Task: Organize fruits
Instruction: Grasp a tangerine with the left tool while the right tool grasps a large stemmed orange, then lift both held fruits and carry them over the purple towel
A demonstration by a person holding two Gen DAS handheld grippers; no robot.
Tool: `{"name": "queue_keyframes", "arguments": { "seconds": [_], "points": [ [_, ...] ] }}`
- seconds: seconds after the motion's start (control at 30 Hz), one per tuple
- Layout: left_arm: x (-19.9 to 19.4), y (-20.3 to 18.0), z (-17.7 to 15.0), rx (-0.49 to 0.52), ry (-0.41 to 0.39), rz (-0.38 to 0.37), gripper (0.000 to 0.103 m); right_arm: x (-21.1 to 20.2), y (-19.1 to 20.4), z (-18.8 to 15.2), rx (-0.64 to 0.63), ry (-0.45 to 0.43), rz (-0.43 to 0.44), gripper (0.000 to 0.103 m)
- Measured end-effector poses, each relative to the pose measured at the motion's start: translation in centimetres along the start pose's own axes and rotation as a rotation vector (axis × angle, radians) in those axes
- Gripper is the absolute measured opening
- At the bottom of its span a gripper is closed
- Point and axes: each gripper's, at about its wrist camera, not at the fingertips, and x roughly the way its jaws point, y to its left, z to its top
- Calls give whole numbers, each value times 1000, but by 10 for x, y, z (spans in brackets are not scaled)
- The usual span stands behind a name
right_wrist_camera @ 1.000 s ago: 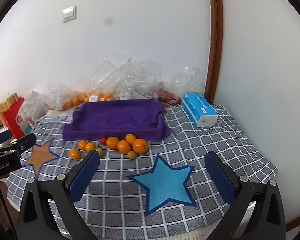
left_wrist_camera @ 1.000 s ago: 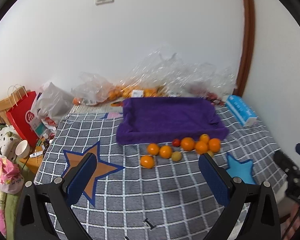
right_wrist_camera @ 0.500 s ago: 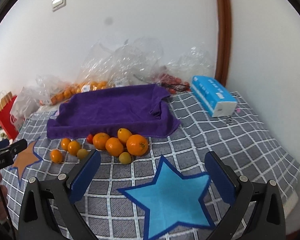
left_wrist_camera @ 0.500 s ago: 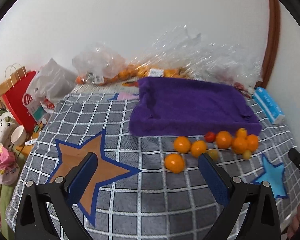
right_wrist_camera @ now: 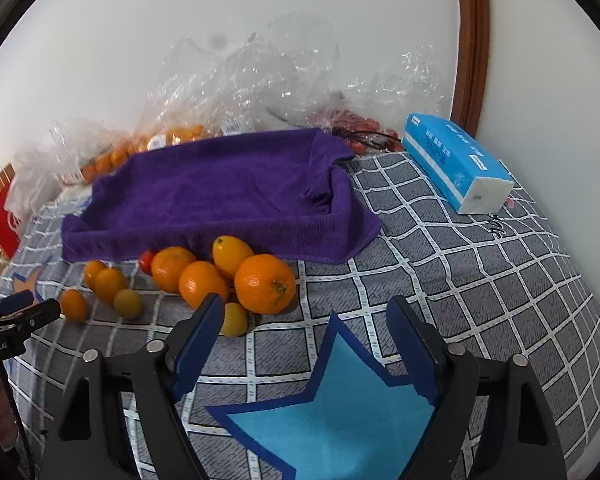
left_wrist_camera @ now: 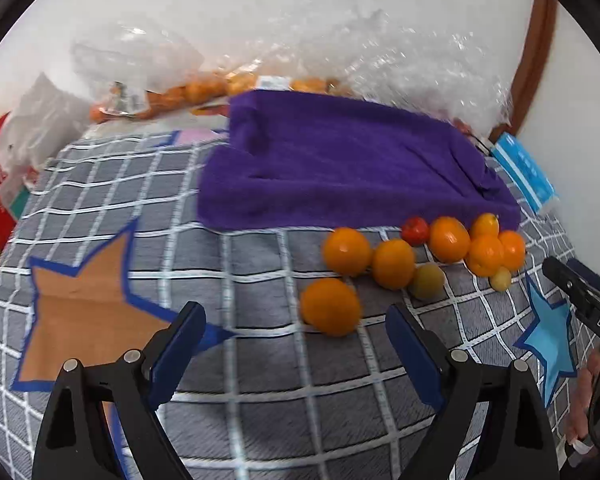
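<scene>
Both grippers have dropped closer to the checked cloth since the earlier frames, the left gripper and right gripper each closing with nothing between the jaws. Sorting looks unstarted: the soft, fuzzy purple towel lies bare, while the smooth round oranges, a red tomato and small yellowish fruit sit just in front of it
</scene>
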Motion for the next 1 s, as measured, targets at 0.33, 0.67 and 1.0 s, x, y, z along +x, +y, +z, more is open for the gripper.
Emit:
{"name": "queue_keyframes", "arguments": {
  "seconds": [0.33, 0.67, 1.0],
  "points": [
    [22, -13, -1, 42, 27, -12, 37, 19, 3, 6, -13, 34, 65, 64],
    [21, 0, 4, 10, -7, -56, 35, 43, 15, 13, -53, 74, 83, 55],
    [22, 0, 9, 11, -12, -80, 35, 64, 18, 14, -48, 103, 119, 45]
  ]
}}
